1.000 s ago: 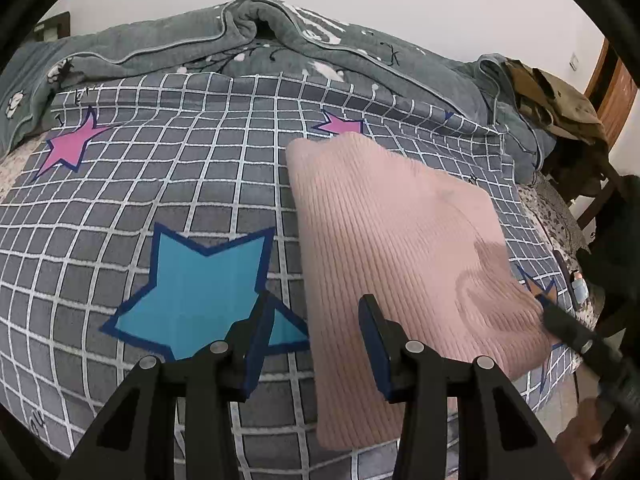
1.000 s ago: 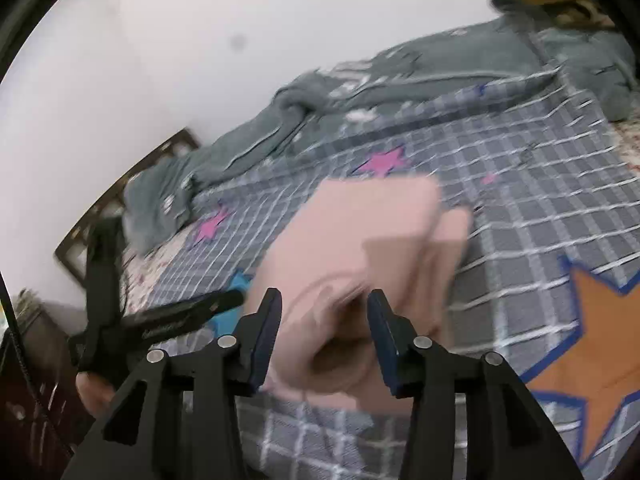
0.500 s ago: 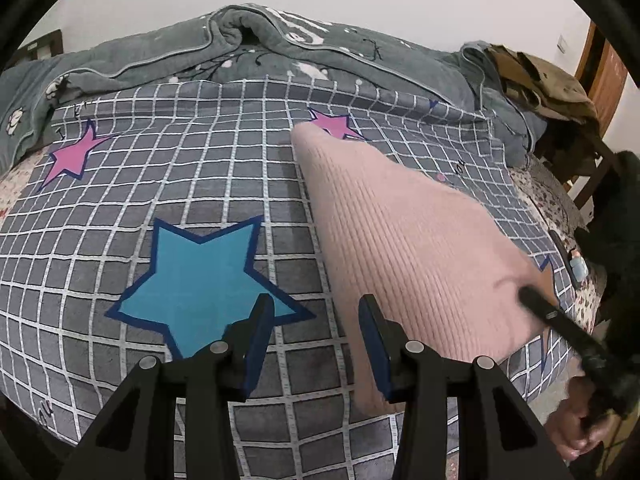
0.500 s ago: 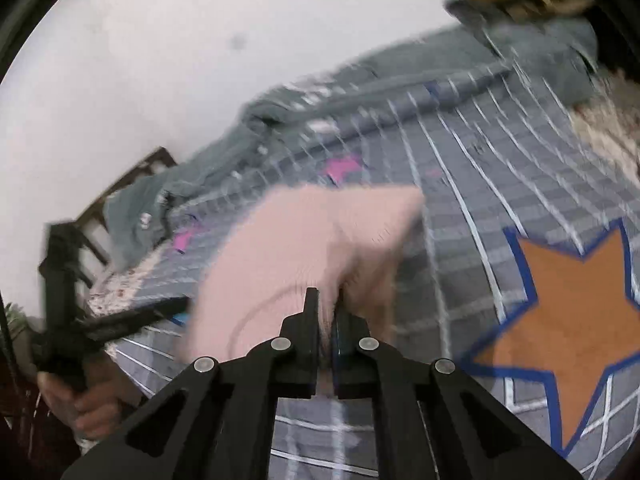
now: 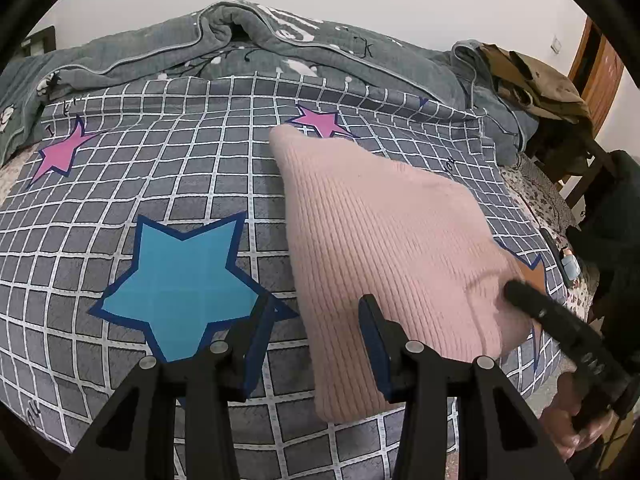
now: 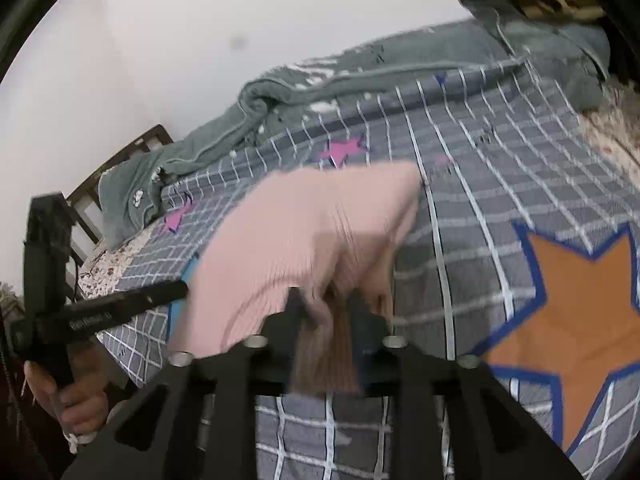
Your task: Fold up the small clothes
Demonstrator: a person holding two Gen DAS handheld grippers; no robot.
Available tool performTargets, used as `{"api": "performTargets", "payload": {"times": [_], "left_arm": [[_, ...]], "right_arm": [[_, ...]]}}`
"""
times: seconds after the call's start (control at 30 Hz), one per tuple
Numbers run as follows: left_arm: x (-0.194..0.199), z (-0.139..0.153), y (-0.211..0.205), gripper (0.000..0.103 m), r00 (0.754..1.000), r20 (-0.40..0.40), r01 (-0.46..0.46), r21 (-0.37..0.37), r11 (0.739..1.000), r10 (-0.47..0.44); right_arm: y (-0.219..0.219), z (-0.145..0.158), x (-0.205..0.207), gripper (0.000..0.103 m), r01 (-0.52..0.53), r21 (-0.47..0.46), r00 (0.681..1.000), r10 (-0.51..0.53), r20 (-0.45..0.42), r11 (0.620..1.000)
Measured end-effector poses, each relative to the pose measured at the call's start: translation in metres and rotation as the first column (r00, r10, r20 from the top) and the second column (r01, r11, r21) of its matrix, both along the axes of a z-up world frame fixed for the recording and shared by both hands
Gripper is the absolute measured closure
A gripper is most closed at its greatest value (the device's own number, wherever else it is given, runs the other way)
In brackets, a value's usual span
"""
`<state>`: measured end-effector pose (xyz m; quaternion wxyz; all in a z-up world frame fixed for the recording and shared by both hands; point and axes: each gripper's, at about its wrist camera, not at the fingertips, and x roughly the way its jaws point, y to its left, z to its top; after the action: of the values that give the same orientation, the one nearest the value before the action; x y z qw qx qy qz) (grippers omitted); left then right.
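While the pink ribbed knit garment (image 5: 384, 240) lies on the grey grid-patterned bedsheet (image 5: 168, 168), its right-hand corner is lifted off the sheet, pinched between the fingers of the right gripper (image 6: 326, 304). In the right wrist view those fingers sit fairly close together with a bunched fold of pink fabric (image 6: 316, 240) filling the gap between them (the picture is motion-blurred, so the exact contact is soft). From the left wrist view the same gripper shows as a dark bar (image 5: 560, 320) touching the garment's raised right corner, with the person's hand (image 5: 576, 420) below it.

The left gripper (image 5: 316, 340) hovers above the sheet with its blue-padded fingers (image 5: 256, 344) spread wide and nothing between them. Its left finger overlaps the lower right tip of the large blue star (image 5: 180, 280) printed on the sheet; its right finger stands in front of the garment's near edge, though whether it touches the knit cannot be told.

Relative to that blue star, the garment lies just to the right, its far corner reaching a small pink star (image 5: 320, 122) beyond. An orange star (image 6: 572, 320) peeks out further right, partly under the garment's lifted corner. A rumpled grey quilt (image 5: 256, 40) is heaped along the sheet's far side, and brown clothing (image 5: 532, 80) is piled on a wooden chair (image 5: 576, 176) at far right.
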<state>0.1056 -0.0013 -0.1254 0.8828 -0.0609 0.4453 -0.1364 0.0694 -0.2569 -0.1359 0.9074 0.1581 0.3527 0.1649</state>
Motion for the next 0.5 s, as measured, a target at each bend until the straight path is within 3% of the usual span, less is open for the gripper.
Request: {"api": "performTargets", "payload": {"times": [0.13, 0.3, 0.33, 0.37, 0.43, 0.5], "left_arm": [[0.002, 0.002, 0.001, 0.061, 1.0, 0.01, 0.004, 0.008, 1.0, -0.004], [0.004, 0.009, 0.003, 0.061, 0.999, 0.037, 0.015, 0.028, 0.999, -0.017], [0.005, 0.01, 0.003, 0.061, 0.999, 0.04, 0.016, 0.03, 0.999, -0.018], [0.007, 0.01, 0.004, 0.061, 0.999, 0.04, 0.014, 0.031, 0.999, -0.015], [0.011, 0.011, 0.005, 0.061, 0.999, 0.038, 0.007, 0.027, 1.0, -0.008], [0.015, 0.01, 0.006, 0.061, 0.999, 0.034, -0.001, 0.013, 1.0, 0.0]], "right_arm": [[-0.003, 0.002, 0.028, 0.06, 0.025, 0.037, 0.999, -0.024, -0.028, 0.999], [-0.011, -0.014, 0.072, 0.058, 0.107, 0.071, 0.987, -0.098, -0.127, 0.992], [-0.01, -0.018, 0.08, 0.062, 0.11, 0.067, 0.984, -0.099, -0.148, 0.992], [-0.008, -0.019, 0.084, 0.076, 0.103, 0.056, 0.984, -0.093, -0.155, 0.993], [-0.002, -0.016, 0.083, 0.089, 0.08, 0.004, 0.99, -0.079, -0.115, 0.997], [-0.001, -0.01, 0.075, 0.093, 0.052, -0.027, 0.997, -0.054, -0.058, 0.998]]}}
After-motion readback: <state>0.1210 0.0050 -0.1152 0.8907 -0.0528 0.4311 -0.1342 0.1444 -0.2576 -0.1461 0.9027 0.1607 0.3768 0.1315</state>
